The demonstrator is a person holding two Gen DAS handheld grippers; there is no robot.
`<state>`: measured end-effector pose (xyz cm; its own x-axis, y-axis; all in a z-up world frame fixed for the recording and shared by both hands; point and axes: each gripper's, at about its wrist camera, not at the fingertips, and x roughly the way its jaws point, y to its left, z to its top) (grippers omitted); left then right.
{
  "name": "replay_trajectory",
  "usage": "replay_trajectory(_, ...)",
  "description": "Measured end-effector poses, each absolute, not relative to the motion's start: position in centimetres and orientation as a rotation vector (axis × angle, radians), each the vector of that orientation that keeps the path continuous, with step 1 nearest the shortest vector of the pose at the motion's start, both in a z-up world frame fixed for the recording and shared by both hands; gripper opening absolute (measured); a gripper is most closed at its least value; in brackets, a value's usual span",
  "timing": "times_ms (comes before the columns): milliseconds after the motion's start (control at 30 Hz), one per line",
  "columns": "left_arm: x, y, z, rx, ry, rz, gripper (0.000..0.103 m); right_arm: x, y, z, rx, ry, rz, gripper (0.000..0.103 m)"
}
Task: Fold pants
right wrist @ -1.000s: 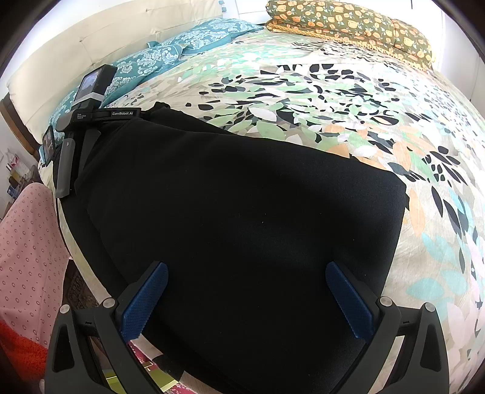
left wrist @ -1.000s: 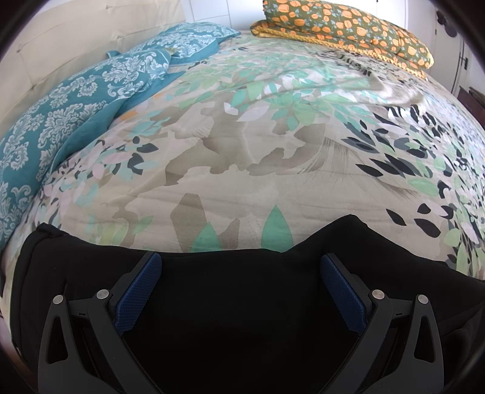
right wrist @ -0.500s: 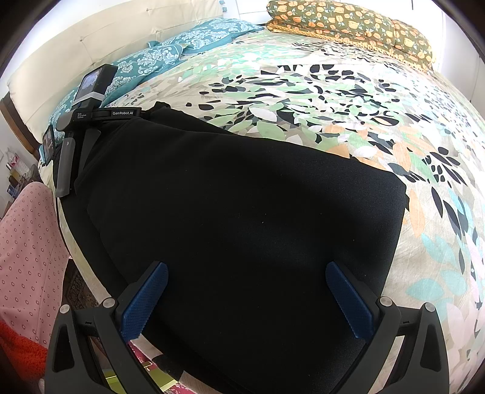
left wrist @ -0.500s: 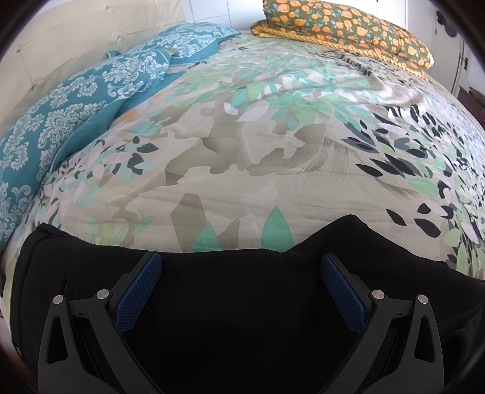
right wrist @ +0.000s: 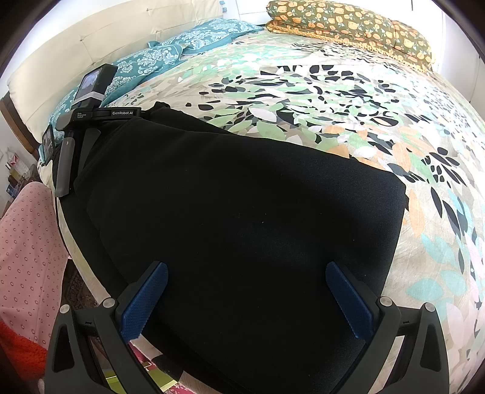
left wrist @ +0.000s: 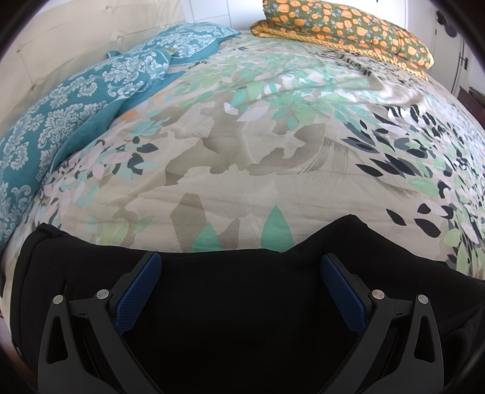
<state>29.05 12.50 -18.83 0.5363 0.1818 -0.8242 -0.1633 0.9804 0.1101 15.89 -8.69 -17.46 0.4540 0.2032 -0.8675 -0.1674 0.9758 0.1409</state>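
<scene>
Black pants (right wrist: 242, 218) lie folded flat along the near edge of a bed with a leaf-print cover (right wrist: 303, 85). My right gripper (right wrist: 247, 274) is open and hovers over the near end of the pants, holding nothing. My left gripper (left wrist: 241, 265) is open over the other end of the pants (left wrist: 236, 303), near their far edge. The left gripper's body also shows in the right wrist view (right wrist: 78, 121) at the pants' far left end.
Teal patterned pillows (left wrist: 75, 103) lie at the left by a cream headboard (right wrist: 91, 39). A folded olive blanket with orange flowers (left wrist: 348, 27) sits at the far side. Pink dotted fabric (right wrist: 24, 248) hangs beside the bed's near left edge.
</scene>
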Motion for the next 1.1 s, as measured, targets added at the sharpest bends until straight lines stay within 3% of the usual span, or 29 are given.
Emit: replay_trajectory(1100,28.99,12.46,-18.78,0.020,0.983,0.209,0.103,16.11,-8.73,-17.43,0.025,1.061,0.221,0.103)
